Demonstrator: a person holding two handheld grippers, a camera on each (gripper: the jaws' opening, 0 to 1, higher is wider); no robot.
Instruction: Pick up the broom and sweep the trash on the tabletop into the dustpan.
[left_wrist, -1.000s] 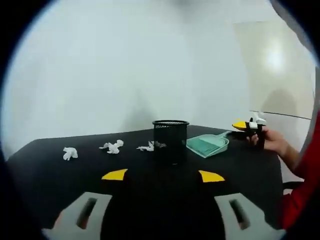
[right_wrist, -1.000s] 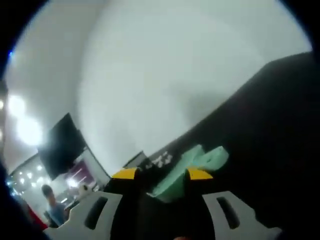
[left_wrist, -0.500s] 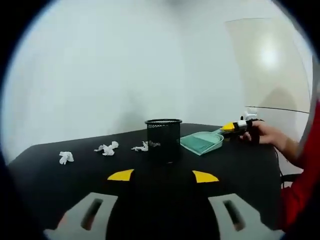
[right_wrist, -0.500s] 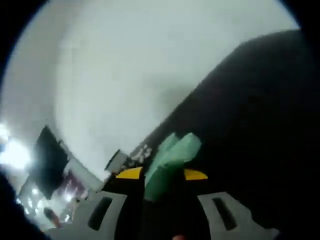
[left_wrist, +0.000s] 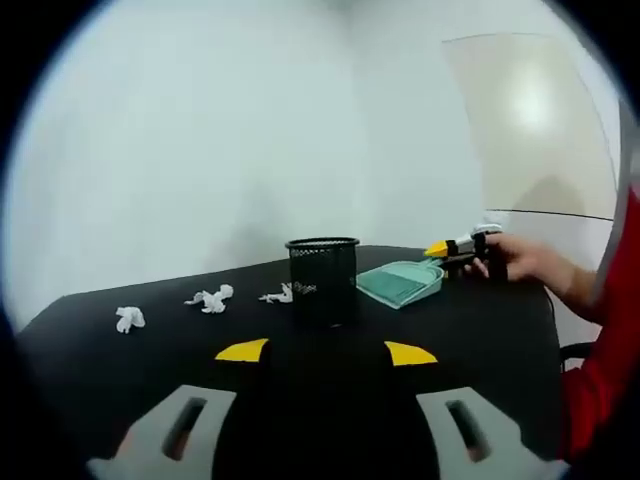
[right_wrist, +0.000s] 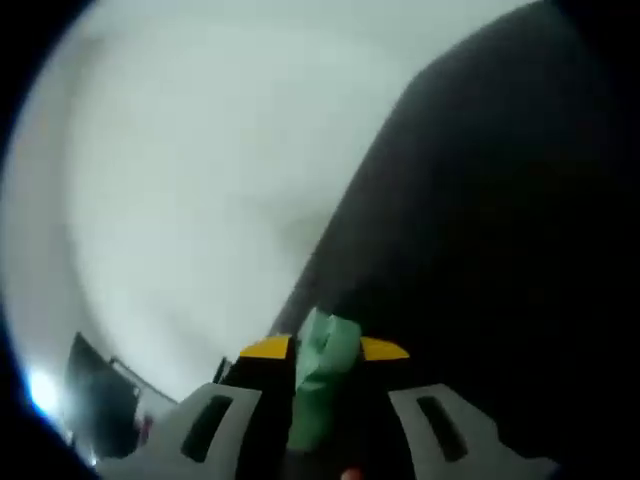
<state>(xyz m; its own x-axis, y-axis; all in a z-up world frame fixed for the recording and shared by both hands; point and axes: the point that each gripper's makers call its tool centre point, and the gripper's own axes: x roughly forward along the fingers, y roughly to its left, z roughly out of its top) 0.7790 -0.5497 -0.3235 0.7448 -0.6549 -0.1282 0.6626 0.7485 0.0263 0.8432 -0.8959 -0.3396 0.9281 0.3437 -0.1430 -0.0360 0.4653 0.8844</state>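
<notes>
The left gripper hangs over the near part of a black surface, its yellow-tipped jaws wide apart with nothing between them. Past them stands a black mesh cup, upright near the middle of the surface. Just left of the cup lie three crumpled white paper scraps: one close beside it, one further left, and one far left. Right of the cup, a green dustpan lies flat on the surface, its handle pointing right. The right gripper, held in a person's hand, sits at that handle on the far right, with a red sleeve at the edge of the view.

In the right gripper view, which is strongly rolled, the right gripper has the green dustpan handle running between its yellow-tipped jaws. The jaws stand close on either side of the handle, but whether they actually clamp it cannot be told. The black surface runs up the right side against a pale wall
</notes>
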